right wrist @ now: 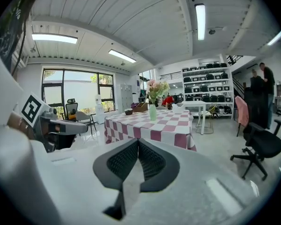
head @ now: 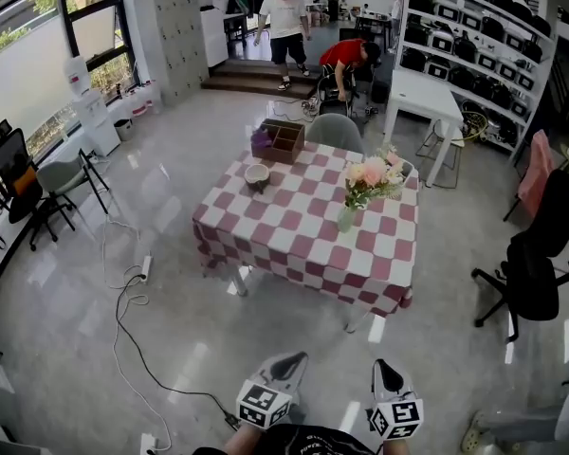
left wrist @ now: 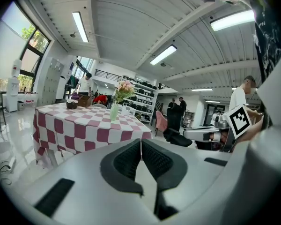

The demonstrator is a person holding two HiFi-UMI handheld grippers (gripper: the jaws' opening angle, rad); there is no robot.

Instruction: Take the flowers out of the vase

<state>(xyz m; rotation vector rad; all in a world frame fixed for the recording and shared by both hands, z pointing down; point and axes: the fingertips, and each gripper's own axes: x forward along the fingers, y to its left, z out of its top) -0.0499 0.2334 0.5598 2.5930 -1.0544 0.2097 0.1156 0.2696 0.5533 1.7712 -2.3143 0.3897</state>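
Pink and cream flowers stand in a pale green glass vase on the red-and-white checkered desk, well away in the head view. Left gripper view: the left gripper has its jaws pressed together, empty. Right gripper view: the right gripper likewise. It is best to approach first, then spread the jaws near the stems.

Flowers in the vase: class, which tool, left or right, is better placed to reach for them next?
Probably right, narrowly. The vase of flowers sits almost straight ahead of the right tool, but off to one side of the left tool. Both are shut and empty.
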